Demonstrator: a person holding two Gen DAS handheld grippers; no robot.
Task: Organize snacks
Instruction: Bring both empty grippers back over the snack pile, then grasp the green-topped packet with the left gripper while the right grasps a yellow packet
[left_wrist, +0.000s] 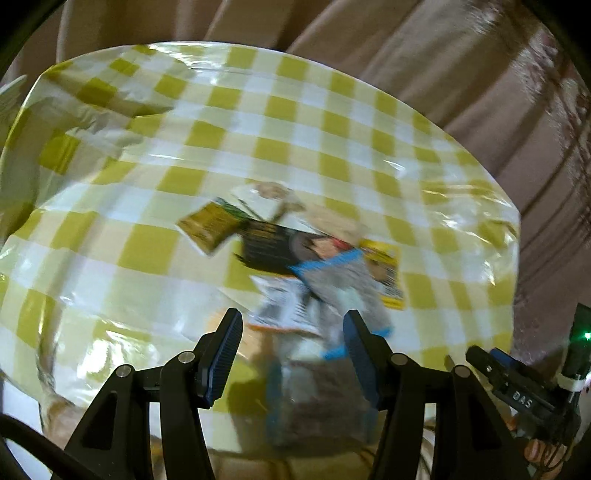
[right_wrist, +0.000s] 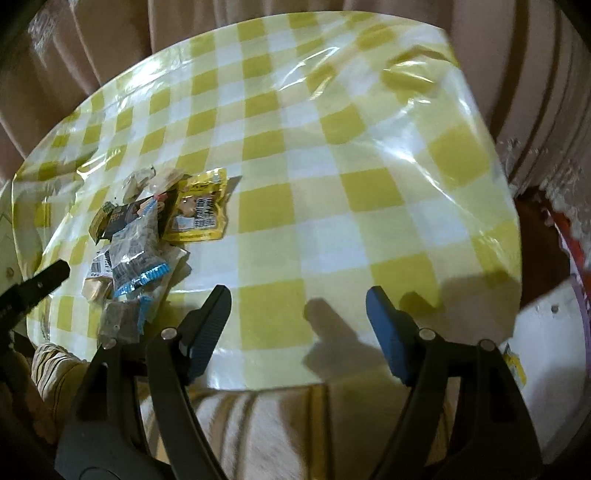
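Over near table edge, my left gripper (left_wrist: 291, 326) & right gripper (right_wrist: 297, 301) both open, empty, cuz snack pile (right_wrist: 147, 236) not sorted yet.

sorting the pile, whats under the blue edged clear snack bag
The blue-edged clear bag lies on top of the pile, overlapping a dark packet and a barcoded white wrapper. Anything directly beneath its middle is covered.

Yellow-checked glossy tablecloth (right_wrist: 332, 184), beige pleated curtain (left_wrist: 406, 55) behind, perhaps a white bucket (right_wrist: 546, 325)
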